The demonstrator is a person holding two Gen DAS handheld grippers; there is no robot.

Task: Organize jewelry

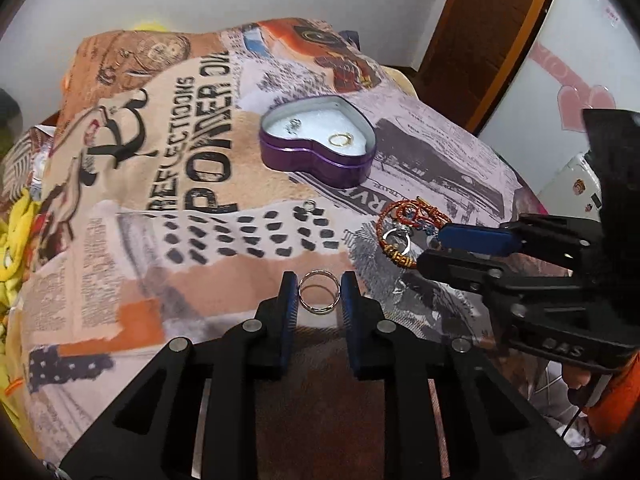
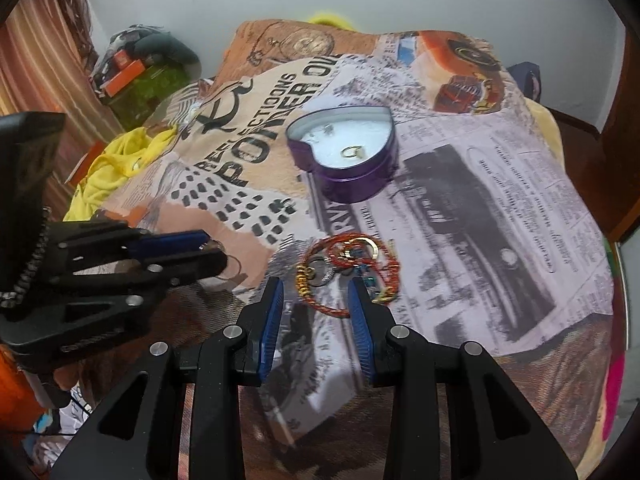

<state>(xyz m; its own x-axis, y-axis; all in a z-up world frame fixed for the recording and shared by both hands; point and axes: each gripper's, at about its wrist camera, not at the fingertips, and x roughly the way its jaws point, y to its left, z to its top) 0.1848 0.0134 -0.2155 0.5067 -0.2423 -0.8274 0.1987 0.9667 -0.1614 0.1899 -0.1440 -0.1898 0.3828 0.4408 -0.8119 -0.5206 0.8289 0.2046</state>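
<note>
So the landmark here is the purple heart-shaped tin (image 1: 320, 160), sitting lidless on the printed blanket (image 1: 132, 248) with a white padded lining inside. 2 rings already lie in it: a thin gold ring (image 1: 341, 139) toward the pointed end and a small silver ring (image 1: 294, 123) toward the rounded lobes. Nearer the cameras than the tin, the left gripper (image 1: 319, 292) has its blue pads on either side of a plain silver band (image 1: 319, 291), which stands upright between them; the pads look to be right at its edges, but I can't tell if they're really pinching it. A tiny silver ring (image 1: 310, 205) lies loose on the blanket between that band and the tin. To the tin's right-front is a tangle of red-orange and gold wire bracelets (image 2: 348, 268) with little blue beads, and the right gripper (image 2: 316, 300) is spread wide around its near edge, not clamped on anything.
</note>
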